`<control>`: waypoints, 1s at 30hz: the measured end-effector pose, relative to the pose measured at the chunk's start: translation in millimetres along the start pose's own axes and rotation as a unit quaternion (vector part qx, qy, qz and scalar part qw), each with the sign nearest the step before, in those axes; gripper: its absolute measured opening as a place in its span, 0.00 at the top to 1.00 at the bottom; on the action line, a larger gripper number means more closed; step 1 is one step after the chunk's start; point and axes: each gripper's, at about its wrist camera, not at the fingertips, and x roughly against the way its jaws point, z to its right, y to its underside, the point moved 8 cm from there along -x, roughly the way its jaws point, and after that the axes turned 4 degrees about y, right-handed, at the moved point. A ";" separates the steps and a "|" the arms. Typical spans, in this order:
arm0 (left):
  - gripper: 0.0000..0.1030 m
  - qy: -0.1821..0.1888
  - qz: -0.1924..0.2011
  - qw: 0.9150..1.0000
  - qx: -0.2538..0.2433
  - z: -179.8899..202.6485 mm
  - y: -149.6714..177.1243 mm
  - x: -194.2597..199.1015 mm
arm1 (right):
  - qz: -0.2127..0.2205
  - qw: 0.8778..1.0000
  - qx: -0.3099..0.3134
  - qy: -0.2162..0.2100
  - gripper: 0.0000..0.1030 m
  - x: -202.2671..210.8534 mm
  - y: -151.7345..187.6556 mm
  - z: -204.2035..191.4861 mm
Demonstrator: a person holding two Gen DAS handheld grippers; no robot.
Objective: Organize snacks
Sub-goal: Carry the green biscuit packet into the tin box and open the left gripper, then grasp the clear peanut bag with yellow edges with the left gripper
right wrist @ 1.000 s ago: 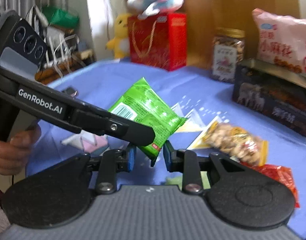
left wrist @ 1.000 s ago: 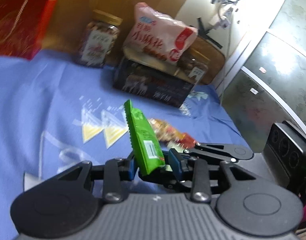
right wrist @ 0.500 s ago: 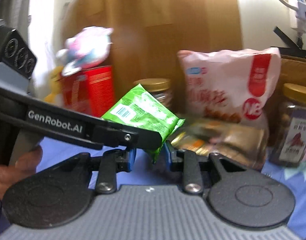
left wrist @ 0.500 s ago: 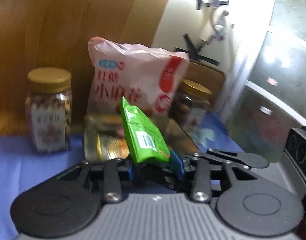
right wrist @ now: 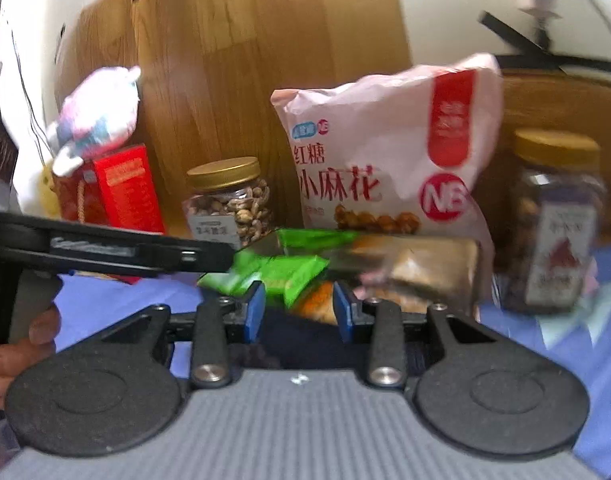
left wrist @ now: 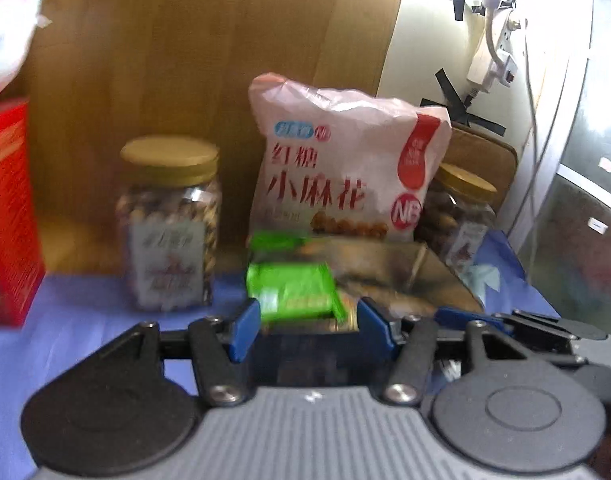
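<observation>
The green snack packet (left wrist: 291, 290) lies flat with its long axis running across the view, just ahead of and between the tips of the left gripper (left wrist: 309, 326), resting on the goods in the open box (left wrist: 385, 280) that sits on the blue cloth (left wrist: 85, 320) below the pink bag (left wrist: 345, 172). The left gripper's fingers (left wrist: 245, 330) are opening, and a gap shows on each side of the packet, so nothing is pinched. In the right wrist view the same packet (right wrist: 281, 274) appears creased and tilted, its lower edge dipping between the right gripper (right wrist: 299, 316) tips; those fingers (right wrist: 254, 312) are also opening and, as far as the blur allows, no longer press it. Both hands are about equally near, the left gripper's arm (right wrist: 113, 254) reaching in from the left to the packet's end. The right view alone shows a person's hand (right wrist: 17, 352) on the left handle, a plush toy (right wrist: 97, 116) and the nut jar (right wrist: 229, 200) sharply; the left view alone shows the packet's flat top face and the second jar (left wrist: 461, 216) tucked behind the bag. The packet looks delivered; backing both grippers straight out seems the fitting move.
</observation>
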 end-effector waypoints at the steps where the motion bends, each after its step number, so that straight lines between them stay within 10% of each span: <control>1: 0.47 0.006 -0.010 1.000 0.010 -2.5 12.0 8.1 | -0.006 1.000 -0.016 0.001 0.61 10.0 9.3 4.0; 15: 0.52 0.065 -0.104 0.984 0.126 0.0 104.5 20.3 | -0.134 0.974 -0.171 -0.062 0.62 33.2 88.7 -19.6; 30: 0.57 -0.015 -0.090 0.990 0.110 -32.0 163.6 143.0 | -0.181 0.970 0.018 -0.163 0.62 82.9 123.4 -160.3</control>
